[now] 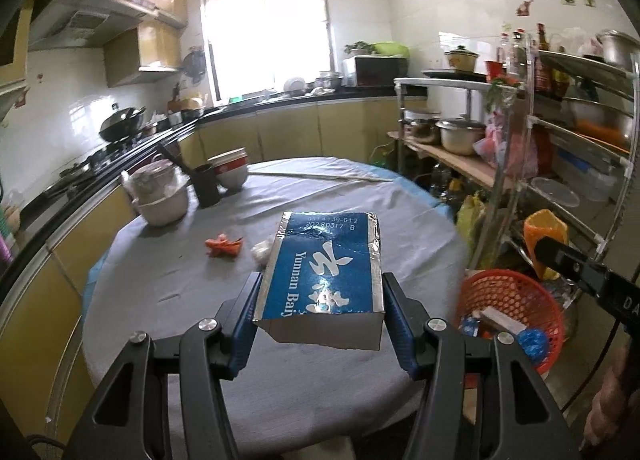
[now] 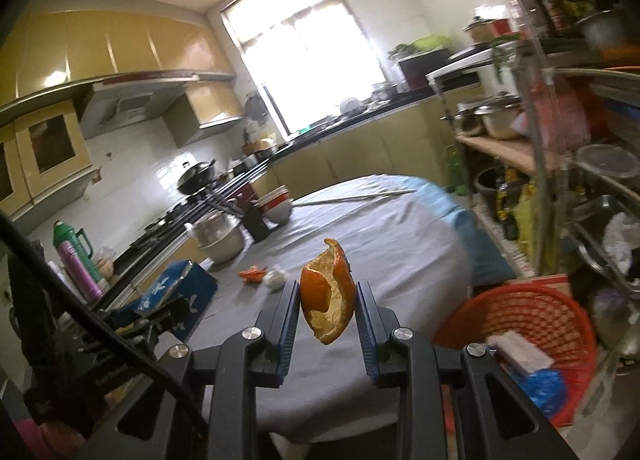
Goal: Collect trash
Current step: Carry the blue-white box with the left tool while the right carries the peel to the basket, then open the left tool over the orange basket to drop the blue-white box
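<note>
A blue carton (image 1: 326,280) with white lettering and torn silver edges is pinched between the blue pads of the left hand-held gripper (image 1: 322,316), held clear above the near part of the round tabletop (image 1: 192,284), which is covered in a grey cloth. A curled piece of orange peel (image 2: 328,296) is clamped between the narrow-set pads of the right hand-held gripper (image 2: 328,316), also lifted off the cloth.

In the right wrist view the carton (image 2: 176,296) and its gripper show at the near left. Still lying on the cloth, left of the carton in the left wrist view, are a small scrap of orange peel (image 1: 224,246) and, just beside it, a crumpled white wad (image 1: 262,250).

At the right, beyond the tabletop's edge and lower down, stands a red mesh basket (image 1: 516,300) holding a small white box (image 1: 504,320) and something blue (image 1: 532,342).

At the far left of the tabletop stand a white bowl (image 1: 162,206) with a covered container in it, a dark cup (image 1: 206,186) and stacked red-and-white bowls (image 1: 230,170). A long pale stick (image 1: 320,176) lies across the far side. A metal rack (image 1: 560,140) with pots fills the right side of the kitchen.
</note>
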Tool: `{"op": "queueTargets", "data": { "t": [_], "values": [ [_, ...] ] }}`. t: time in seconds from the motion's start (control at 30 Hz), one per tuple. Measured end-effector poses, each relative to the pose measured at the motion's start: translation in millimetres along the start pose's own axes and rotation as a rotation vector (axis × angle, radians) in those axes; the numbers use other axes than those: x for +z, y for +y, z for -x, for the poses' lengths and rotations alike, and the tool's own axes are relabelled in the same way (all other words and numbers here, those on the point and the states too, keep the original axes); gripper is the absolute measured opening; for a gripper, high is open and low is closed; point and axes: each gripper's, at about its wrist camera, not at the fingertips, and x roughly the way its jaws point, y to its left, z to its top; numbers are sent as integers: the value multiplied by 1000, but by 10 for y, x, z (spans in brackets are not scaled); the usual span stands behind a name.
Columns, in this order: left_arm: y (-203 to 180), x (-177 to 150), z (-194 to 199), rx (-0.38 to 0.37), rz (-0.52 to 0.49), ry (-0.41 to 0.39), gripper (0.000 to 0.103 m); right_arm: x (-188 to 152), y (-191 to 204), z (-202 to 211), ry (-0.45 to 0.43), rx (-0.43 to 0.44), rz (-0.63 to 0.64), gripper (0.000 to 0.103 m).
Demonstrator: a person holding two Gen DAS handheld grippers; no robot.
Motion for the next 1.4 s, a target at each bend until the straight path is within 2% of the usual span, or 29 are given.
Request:
{"op": "queueTargets", "data": {
  "t": [0.37,0.57,0.7,1.13,1.4],
  "values": [
    [-831,13,-213,-133,-99,35,59,-74,-766,593,-24,-161,-40,30],
    [-1198,-1,-327,-219,-172,56,60,-204,-1121,675,6,-217,-98,30],
    [-1363,-69,-361,-237,-213,69,60,-291,-1318,681,25,-233,-156,30],
    [-1523,-59,-325,-206,-274,45,60,-285,-1197,612,26,-211,-147,30],
    [-1626,-22,-326,-218,-289,29,60,-278,-1171,598,30,-210,-143,30]
  ]
}}
